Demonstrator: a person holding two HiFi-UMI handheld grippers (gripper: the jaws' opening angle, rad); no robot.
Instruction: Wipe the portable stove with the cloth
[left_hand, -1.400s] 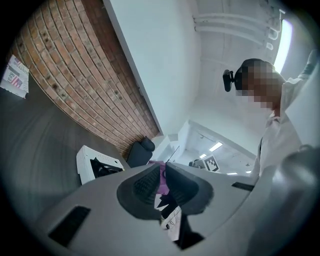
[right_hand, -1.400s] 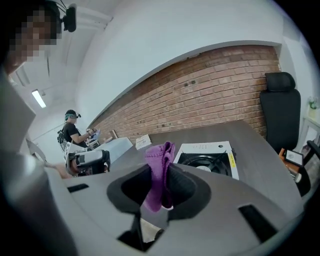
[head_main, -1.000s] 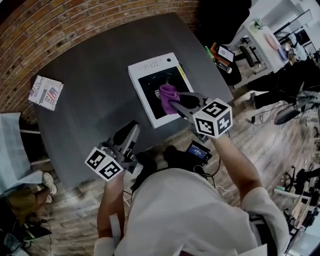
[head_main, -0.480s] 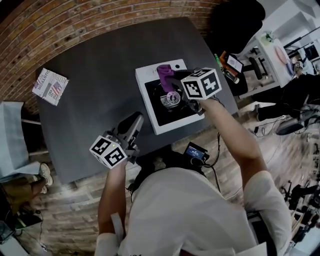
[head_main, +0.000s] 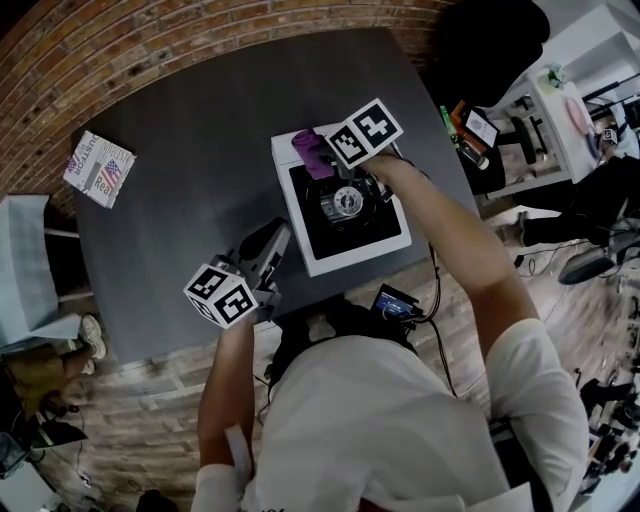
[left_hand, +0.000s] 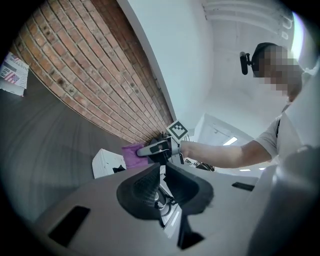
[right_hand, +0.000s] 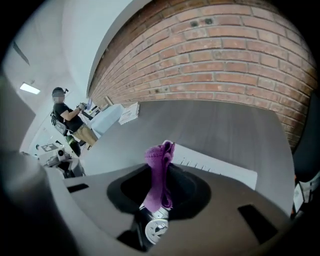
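Wiping is under way, I think. My right gripper (right_hand: 160, 186) has its fingers clenched on the purple cloth (head_main: 310, 152). The cloth sits at the 11 o'clock corner of the white stove (head_main: 352, 254). The black middle and the round burner (head_main: 346, 201) lie bare at 5 o'clock from the cloth, so I guess most of the top is left to rub. My left gripper (head_main: 268, 240) hangs over the tabletop (head_main: 190, 130) at the stove's 8 o'clock, fingers closed on nothing.

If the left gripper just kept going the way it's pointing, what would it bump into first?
Probably the near edge of the white portable stove with the black top, just ahead of the left gripper. Height is hard to judge, so it might skim over it.
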